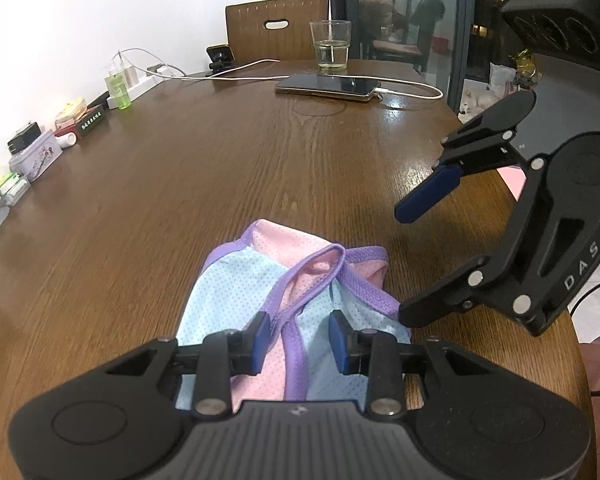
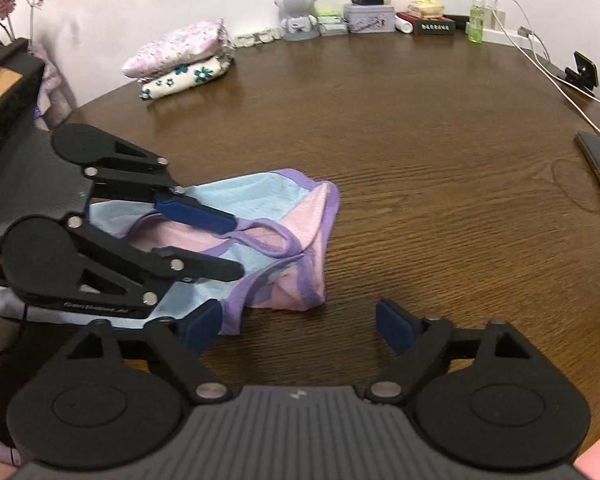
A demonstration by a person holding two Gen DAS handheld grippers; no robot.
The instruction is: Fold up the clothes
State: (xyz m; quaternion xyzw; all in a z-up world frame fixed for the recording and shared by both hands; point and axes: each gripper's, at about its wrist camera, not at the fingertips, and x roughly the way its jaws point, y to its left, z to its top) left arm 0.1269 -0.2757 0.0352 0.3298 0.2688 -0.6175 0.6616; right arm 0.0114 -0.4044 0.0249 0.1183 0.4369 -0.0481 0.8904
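Note:
A small mesh garment, pale blue and pink with purple trim, lies crumpled on the brown wooden table. It also shows in the right wrist view. My left gripper is open and hovers low over the garment, its blue pads either side of a purple strap. It shows from the side in the right wrist view. My right gripper is open and empty at the garment's near edge. It shows in the left wrist view to the right of the garment.
A stack of folded floral clothes lies at the far left of the table. Boxes, a toy robot, a green bottle and chargers line the wall. A phone, cables and a glass sit at the far end, by a chair.

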